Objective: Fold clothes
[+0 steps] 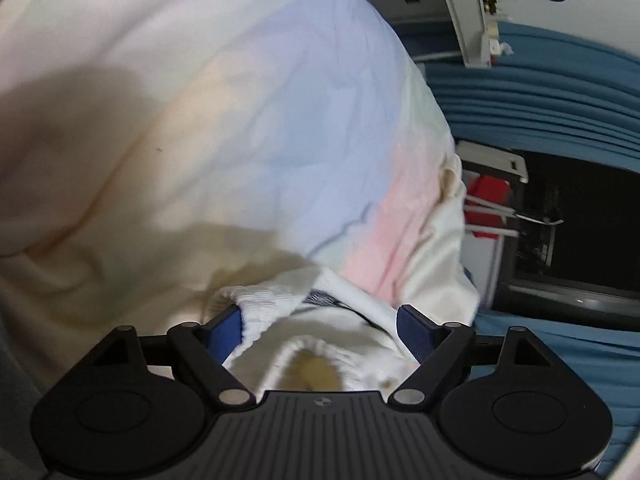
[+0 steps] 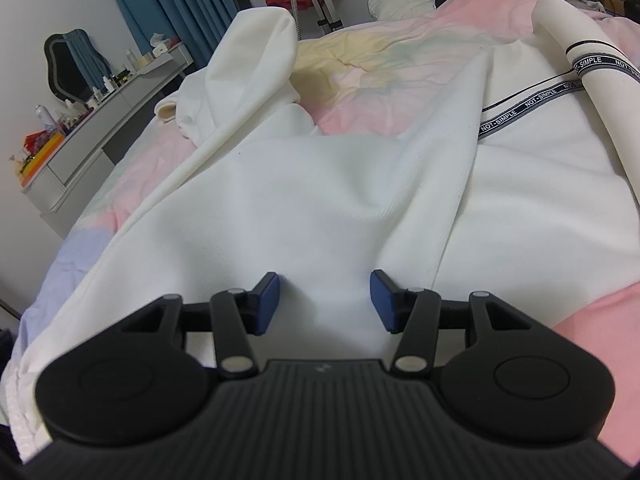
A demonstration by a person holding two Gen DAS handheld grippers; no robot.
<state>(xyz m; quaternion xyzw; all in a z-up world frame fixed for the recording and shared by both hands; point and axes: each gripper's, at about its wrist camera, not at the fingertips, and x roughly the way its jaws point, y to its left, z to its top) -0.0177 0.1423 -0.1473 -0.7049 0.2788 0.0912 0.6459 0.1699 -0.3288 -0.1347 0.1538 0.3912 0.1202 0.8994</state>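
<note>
1. Two grippers, one white garment (image 2: 320, 200): it lies spread over the pastel bedcover (image 2: 400, 40), its long axis running from your near side away toward the far side of the bed, with a printed stripe (image 2: 532, 100) across its far right part
2. Your right gripper (image 2: 324, 300) hovers low over the near middle of the cloth, jaws wide apart and holding nothing; the fabric lies straight ahead of and beneath the blue pads (image 2: 269, 304)
3. Your left gripper (image 1: 320, 332) has its jaws wide too, with a ribbed cuff or hem (image 1: 264, 312) of the garment sitting between them and against the left pad (image 1: 224, 332); the jaws have not pinched down on it
4. The turning point, as I judge it: the left gripper is the nearer one to a graspable edge, so close there first
5. In the right view a sleeve (image 2: 248, 64) stands bunched at the far left, and a rolled sleeve (image 2: 592, 80) lies far right
</note>
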